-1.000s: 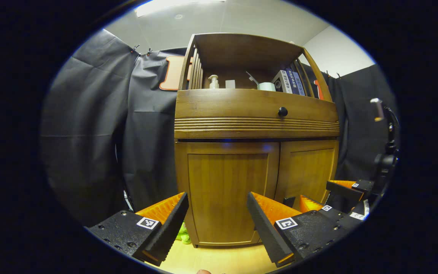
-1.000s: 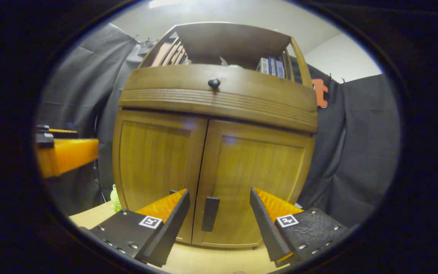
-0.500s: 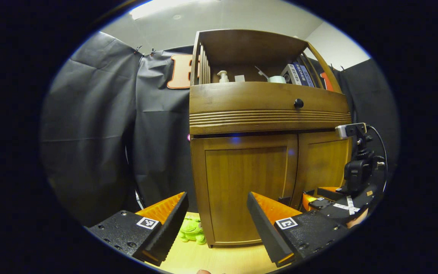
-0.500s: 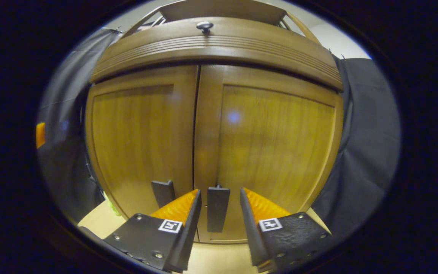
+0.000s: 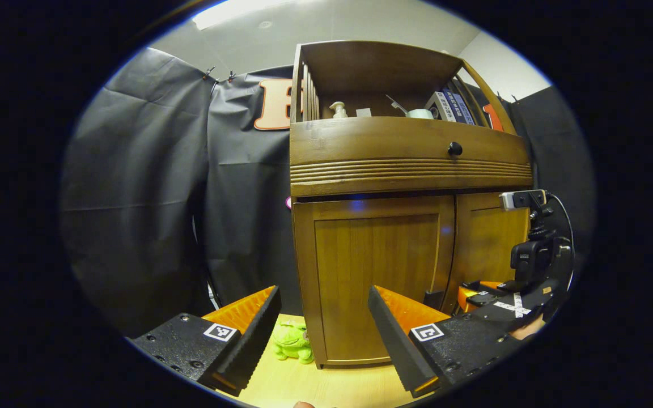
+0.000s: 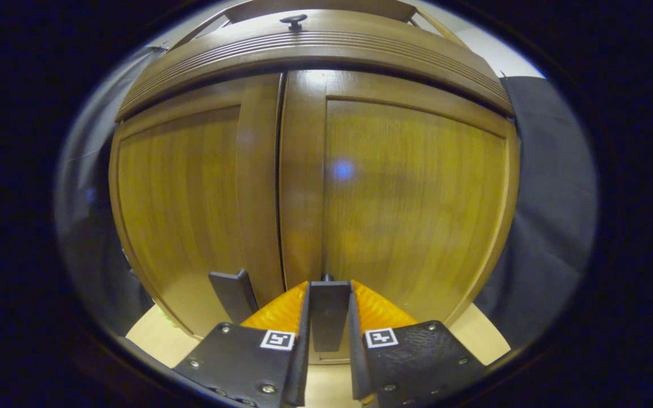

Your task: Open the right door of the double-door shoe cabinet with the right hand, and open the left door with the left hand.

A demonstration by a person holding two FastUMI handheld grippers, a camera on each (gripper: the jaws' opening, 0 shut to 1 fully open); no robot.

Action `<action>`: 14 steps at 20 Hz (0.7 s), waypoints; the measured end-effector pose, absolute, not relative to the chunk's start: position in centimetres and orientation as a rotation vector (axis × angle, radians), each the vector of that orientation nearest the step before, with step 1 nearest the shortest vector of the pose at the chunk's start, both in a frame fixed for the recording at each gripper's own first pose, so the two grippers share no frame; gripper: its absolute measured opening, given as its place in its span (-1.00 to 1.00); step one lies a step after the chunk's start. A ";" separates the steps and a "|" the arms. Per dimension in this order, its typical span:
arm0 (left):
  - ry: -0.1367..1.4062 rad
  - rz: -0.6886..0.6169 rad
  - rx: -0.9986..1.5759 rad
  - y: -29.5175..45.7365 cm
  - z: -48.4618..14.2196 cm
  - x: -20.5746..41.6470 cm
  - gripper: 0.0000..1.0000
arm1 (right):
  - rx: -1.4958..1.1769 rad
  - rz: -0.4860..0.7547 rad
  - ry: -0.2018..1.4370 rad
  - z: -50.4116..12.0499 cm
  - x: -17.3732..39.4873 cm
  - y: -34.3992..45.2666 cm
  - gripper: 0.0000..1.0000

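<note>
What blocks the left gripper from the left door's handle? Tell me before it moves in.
Nothing visible does. The left gripper hangs open in front of the left door, with bare space between. The handle sits low by the centre seam; the right gripper is shut on the right handle beside it, which crowds the approach.

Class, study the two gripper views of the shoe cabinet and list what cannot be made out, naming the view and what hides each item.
1. Cabinet interior: both views, hidden behind the closed left door and right door.
2. Left door's handle: left gripper view, partly covered by the left gripper.
3. Book spines: left gripper view, too small to read.
4. Right door's handle: right gripper view, sides covered by the right gripper.
</note>
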State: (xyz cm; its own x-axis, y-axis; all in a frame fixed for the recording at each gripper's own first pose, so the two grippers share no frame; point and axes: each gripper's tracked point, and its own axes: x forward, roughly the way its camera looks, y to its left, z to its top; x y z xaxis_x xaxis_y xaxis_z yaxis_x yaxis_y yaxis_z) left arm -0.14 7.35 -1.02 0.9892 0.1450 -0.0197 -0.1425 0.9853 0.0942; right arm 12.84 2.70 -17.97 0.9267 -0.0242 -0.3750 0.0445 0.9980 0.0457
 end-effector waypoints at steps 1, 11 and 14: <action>0.026 0.144 0.092 7.2 -1.0 -0.2 0.92 | 0.054 -0.041 0.379 -18.0 12.4 2.6 -0.38; 0.022 0.118 0.103 5.1 -0.9 -1.4 0.92 | 0.059 -0.069 0.366 -16.8 9.8 1.4 -0.48; 0.020 0.097 0.106 3.9 -1.0 -1.9 0.92 | 0.070 -0.073 0.362 -16.3 9.3 1.0 -0.48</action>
